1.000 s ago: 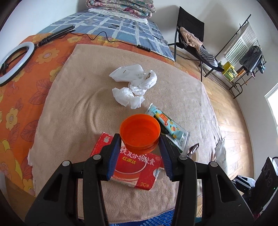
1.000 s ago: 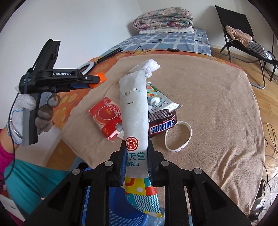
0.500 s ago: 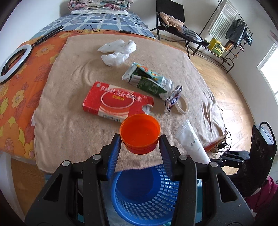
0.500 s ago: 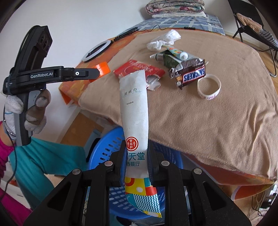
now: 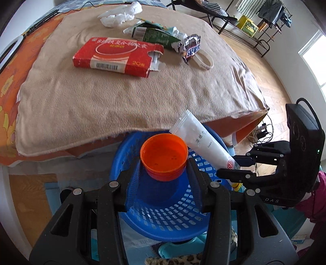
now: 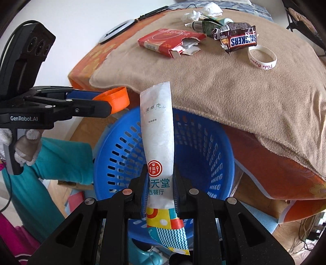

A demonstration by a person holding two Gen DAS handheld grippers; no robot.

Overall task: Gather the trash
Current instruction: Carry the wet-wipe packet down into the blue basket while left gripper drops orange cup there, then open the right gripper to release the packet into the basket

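My left gripper [image 5: 164, 166] is shut on an orange plastic cup [image 5: 164, 155], held over the blue slotted basket [image 5: 169, 220]. My right gripper [image 6: 160, 179] is shut on a long white wet-wipe packet [image 6: 158, 130], upright above the same basket [image 6: 203, 142]. In the right wrist view the left gripper [image 6: 111, 106] and the orange cup [image 6: 115, 99] hang at the basket's left rim. In the left wrist view the right gripper [image 5: 234, 167] comes in from the right with the packet [image 5: 203, 142].
On the tan blanket [image 5: 101, 97] lie a red box [image 5: 118, 56], a green carton [image 5: 154, 35], a Snickers wrapper [image 6: 240, 39], a white wristband [image 6: 262, 58] and crumpled tissue [image 5: 120, 14]. A person's gloved hand [image 6: 22, 148] holds the left gripper. Wooden floor lies to the right.
Both grippers have drawn back from the blanket and come lower, over the blue basket at the bed's edge. Each still holds its item, the cup and the packet.
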